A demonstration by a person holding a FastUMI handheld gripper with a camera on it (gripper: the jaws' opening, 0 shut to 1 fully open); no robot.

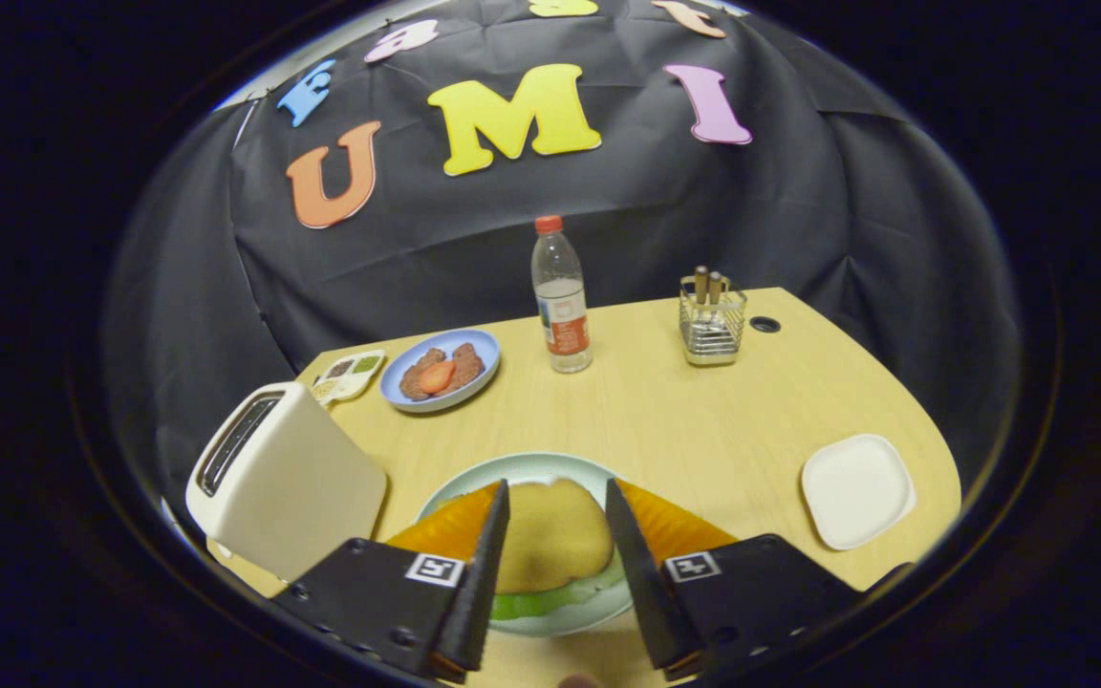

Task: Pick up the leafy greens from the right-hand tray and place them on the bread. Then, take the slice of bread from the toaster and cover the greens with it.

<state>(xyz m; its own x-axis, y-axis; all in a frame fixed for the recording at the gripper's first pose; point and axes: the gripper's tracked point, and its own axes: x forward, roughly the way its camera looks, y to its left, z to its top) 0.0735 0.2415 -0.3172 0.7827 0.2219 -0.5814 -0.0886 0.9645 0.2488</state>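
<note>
Gripper: hand-held two-finger gripper [556, 497] nearest the viewer, fingers spread apart, one on each side of the sandwich; whether they touch it can't be told.
Near plate: round pale green plate [531, 465] between and just beyond the fingers. On it a tan slice of bread [553, 535] lying flat over green leafy greens [541, 600]; the greens poke out along the near edge under the bread.
Toaster: cream box-shaped toaster [285, 478] at near left, just left of the green plate. Top slot is dark; contents can't be made out.
Right tray: small white square tray w/ rounded corners [857, 490] at near right, well apart from the green plate.
Far plate: round blue plate [485, 355] at far left, holding two brown meat patties [443, 371] w/ a red-orange slice [436, 376] on top.
Sauce dish: small pale divided dish [350, 375] just left of the blue plate, w/ dark and green fillings; too small to tell more.
Bottle: clear plastic bottle w/ red cap and orange label [561, 296], upright, far centre, right of the blue plate.
Holder: clear square holder [712, 321] at far right w/ wooden handles standing in it.
Hidden: lower bread slice, if any, covered by top slice and greens; plate sides covered by the fingers.
Surface: light wood table [703, 420], rounded edge, w/ small dark hole [765, 324] next to the holder.
Room: black cloth booth wall [799, 229] behind the table.
</note>
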